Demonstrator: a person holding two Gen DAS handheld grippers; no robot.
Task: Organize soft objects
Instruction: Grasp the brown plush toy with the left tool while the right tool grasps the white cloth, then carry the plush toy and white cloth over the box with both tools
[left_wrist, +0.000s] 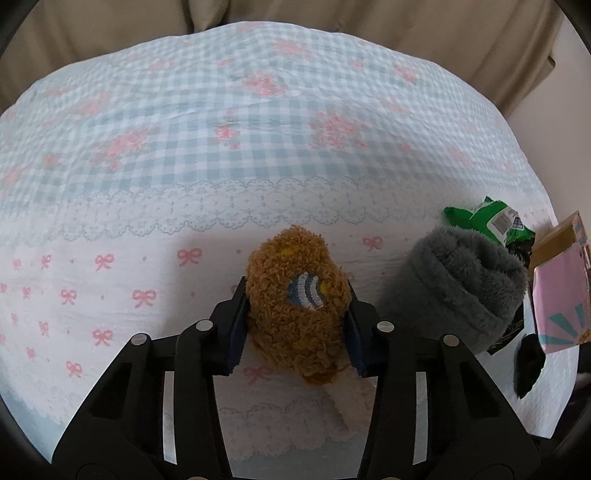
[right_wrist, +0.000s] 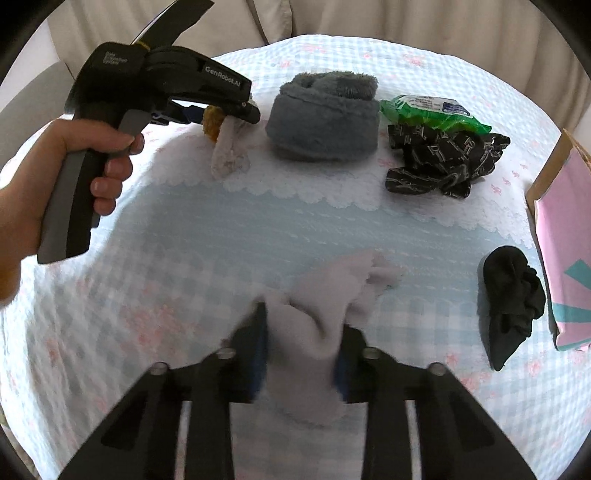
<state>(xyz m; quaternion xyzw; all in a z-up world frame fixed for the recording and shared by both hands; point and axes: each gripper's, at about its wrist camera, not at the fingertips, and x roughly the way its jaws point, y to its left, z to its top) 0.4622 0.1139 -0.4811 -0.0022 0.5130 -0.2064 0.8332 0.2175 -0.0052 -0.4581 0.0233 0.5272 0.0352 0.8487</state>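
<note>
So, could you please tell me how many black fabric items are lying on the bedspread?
2: a patterned black cloth beside the green packet, and a plain black bundle nearer, by the pink box. Others may be hidden.

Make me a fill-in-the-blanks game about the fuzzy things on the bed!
1. The left gripper jaws are squeezing a fuzzy ____ sock with a striped patch.
2. The right gripper jaws pinch a pale ____ cloth.
3. The rolled grey fleece lies beside a crinkly ____ packet.
4. The small bundle near the pink box is ____.

Missing words: brown, pink, green, black
</note>
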